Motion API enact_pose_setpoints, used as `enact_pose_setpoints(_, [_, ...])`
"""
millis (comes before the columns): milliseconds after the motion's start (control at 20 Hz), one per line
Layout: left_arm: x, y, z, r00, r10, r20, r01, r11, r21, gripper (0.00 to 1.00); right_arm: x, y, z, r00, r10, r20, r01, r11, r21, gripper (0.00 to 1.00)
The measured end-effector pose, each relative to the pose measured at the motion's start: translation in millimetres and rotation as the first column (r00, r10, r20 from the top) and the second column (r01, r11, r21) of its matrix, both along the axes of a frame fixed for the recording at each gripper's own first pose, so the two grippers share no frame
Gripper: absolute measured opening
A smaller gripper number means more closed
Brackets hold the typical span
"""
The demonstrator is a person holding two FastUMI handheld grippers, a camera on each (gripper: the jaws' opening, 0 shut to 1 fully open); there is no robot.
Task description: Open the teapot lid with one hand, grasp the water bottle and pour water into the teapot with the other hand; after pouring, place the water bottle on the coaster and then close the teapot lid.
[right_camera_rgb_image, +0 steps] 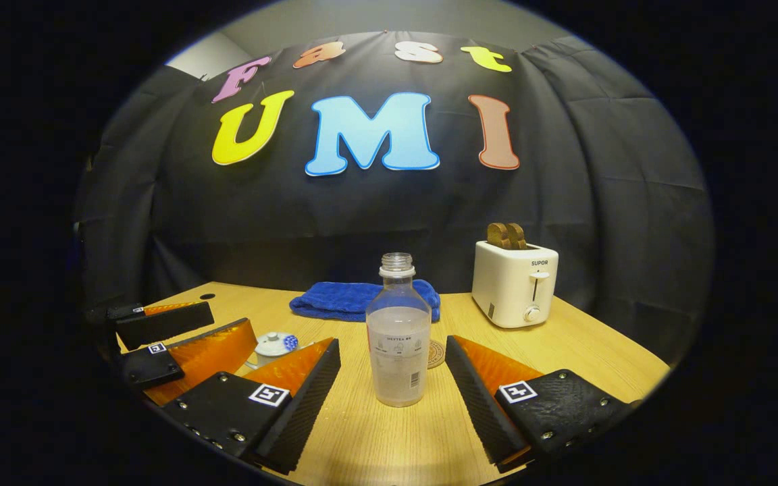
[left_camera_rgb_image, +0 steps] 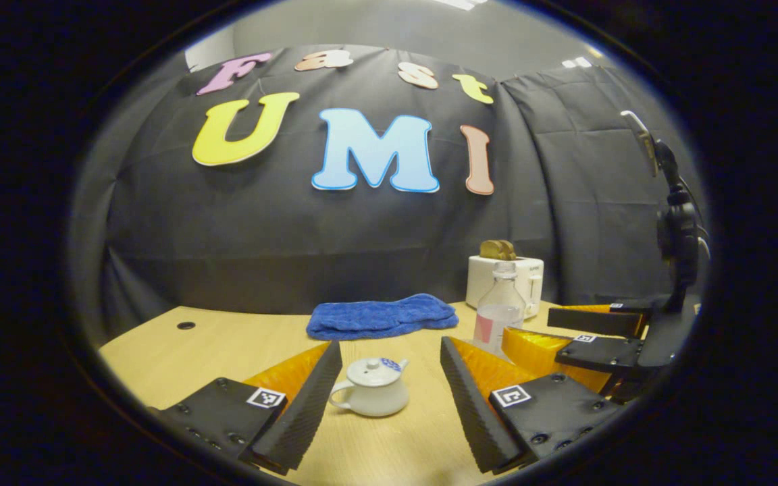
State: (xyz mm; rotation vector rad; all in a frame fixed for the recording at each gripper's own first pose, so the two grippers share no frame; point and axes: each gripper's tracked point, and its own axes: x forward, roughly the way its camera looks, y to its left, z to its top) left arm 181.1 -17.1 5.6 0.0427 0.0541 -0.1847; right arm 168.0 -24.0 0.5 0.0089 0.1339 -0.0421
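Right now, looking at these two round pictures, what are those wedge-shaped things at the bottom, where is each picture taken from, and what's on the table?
Each picture comes from a camera riding on a hand-held two-finger gripper. The wedges are its fingers. The left gripper stands open around a white teapot, lid on, not touching it. The right gripper stands open either side of an uncapped water bottle. Nothing is held. On the wooden table also lie a blue towel, a toaster holding bread, and a round coaster behind the bottle.

One teapot (left_camera_rgb_image: 370, 388), one water bottle (right_camera_rgb_image: 398, 331), one coaster (right_camera_rgb_image: 435, 354), one blue towel (right_camera_rgb_image: 348, 300), one toaster (right_camera_rgb_image: 514, 283), two toast slices (right_camera_rgb_image: 506, 235).
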Motion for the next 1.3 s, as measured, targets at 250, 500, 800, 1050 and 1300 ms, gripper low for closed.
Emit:
enact_pose_setpoints(250, [44, 2, -26, 0.997, -0.008, -0.07, 0.007, 1.0, -0.02, 0.95, 29, -3, -22, 0.997, -0.01, -0.079, 0.009, 1.0, -0.006, 0.97])
enact_pose_setpoints(500, [79, 12, -45, 0.993, -0.009, -0.115, 0.012, 1.0, 0.028, 0.95, 50, -4, -41, 0.988, -0.029, -0.153, 0.03, 1.0, 0.005, 0.97])
enact_pose_setpoints(800, [87, 11, -57, 0.99, -0.038, -0.136, 0.04, 0.999, 0.009, 0.91, 61, -10, -57, 0.985, -0.036, -0.167, 0.031, 0.999, -0.033, 0.97])
enact_pose_setpoints(1050, [84, 10, -56, 0.991, -0.034, -0.131, 0.037, 0.999, 0.019, 0.75, 61, -12, -59, 0.983, -0.031, -0.182, 0.03, 0.999, -0.011, 0.97])
enact_pose_setpoints(1300, [82, 9, -55, 0.992, -0.032, -0.119, 0.04, 0.997, 0.059, 0.67, 62, -9, -63, 0.981, -0.017, -0.194, 0.017, 1.0, -0.004, 0.95])
